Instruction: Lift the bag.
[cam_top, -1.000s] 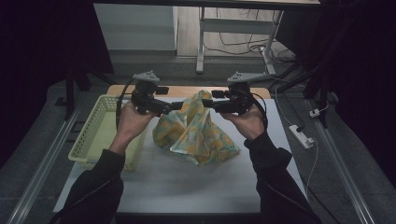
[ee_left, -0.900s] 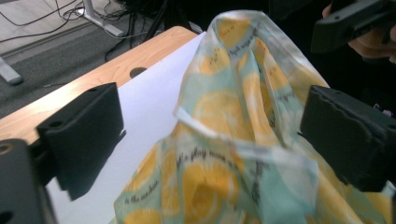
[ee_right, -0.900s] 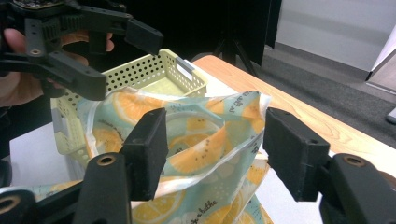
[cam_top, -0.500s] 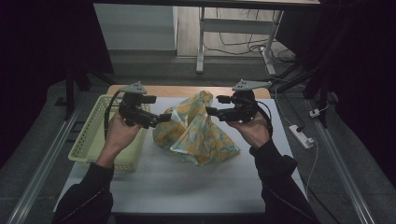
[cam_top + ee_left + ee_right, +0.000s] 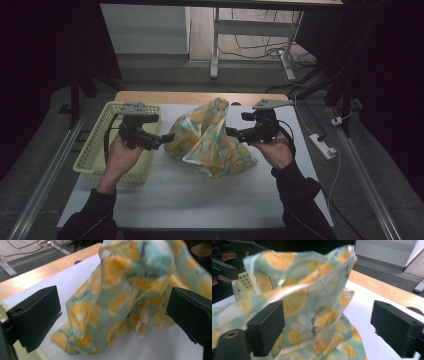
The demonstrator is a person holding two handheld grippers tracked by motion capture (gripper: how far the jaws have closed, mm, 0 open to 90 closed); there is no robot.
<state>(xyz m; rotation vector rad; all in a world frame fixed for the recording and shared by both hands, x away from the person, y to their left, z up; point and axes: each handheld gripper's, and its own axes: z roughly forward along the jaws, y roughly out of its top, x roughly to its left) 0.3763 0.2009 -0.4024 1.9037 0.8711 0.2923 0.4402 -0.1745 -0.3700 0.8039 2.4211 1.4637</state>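
A lemon-print cloth (image 5: 210,142) stands in a crumpled peak on the white table top (image 5: 200,200). My left gripper (image 5: 167,137) is at its left edge, jaws wide apart. In the left gripper view the cloth (image 5: 125,292) rises ahead of that gripper (image 5: 112,315), and neither pad presses on it. My right gripper (image 5: 231,132) is at the cloth's right side. Its jaws have just been opening. In the right gripper view the cloth (image 5: 312,302) hangs loose between the spread jaws of that gripper (image 5: 329,327), free of both.
A pale yellow mesh basket (image 5: 95,145) sits at the table's left edge, under my left hand. A wooden strip (image 5: 200,96) runs along the far edge. A power strip (image 5: 322,146) lies on the floor at the right.
Both hands have moved apart and down. The cloth's top, held up between the two grippers a second ago, is let go, and the cloth has sunk toward the table.
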